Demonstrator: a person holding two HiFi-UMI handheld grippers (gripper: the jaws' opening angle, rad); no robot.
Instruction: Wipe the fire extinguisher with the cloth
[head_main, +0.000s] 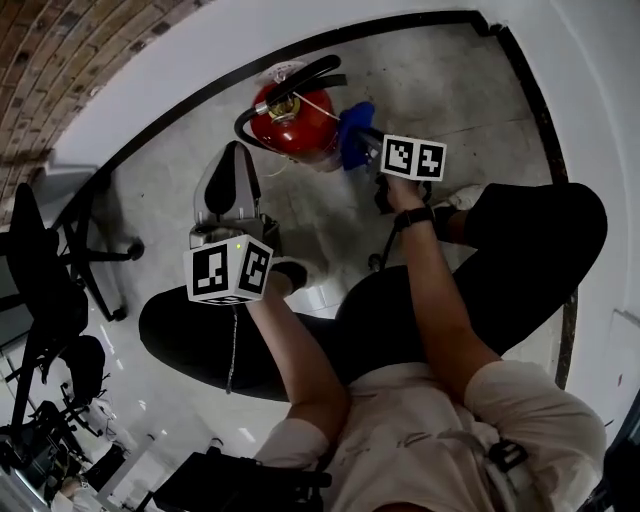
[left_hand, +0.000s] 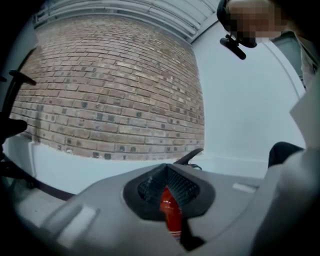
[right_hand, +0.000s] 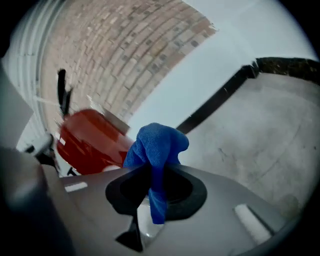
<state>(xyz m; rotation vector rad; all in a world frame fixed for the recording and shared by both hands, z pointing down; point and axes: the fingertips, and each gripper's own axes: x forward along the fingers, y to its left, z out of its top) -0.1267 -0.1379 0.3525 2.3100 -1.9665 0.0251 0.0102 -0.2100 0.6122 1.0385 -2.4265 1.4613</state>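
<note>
Standing upper centre in the head view: fire extinguisher (head_main: 300, 128), glossy red cylinder, black lever and hose. Hovering lower left of it, not touching: left gripper (head_main: 236, 160), grey jaws pressed together, empty. Clamping just right of the red shell: right gripper (right_hand: 152, 172), pinching the bunched blue fuzzy cloth (right_hand: 156, 145). Dangling between the jaws, showing only in the right gripper view: one loose fold.

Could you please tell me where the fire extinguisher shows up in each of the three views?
Head view: fire extinguisher at upper centre, standing on the floor near the white wall.
Left gripper view: low centre, a red sliver seen past the jaws.
Right gripper view: left of middle, to the left of the blue cloth.
Shared landmark: the brick wall.
</note>
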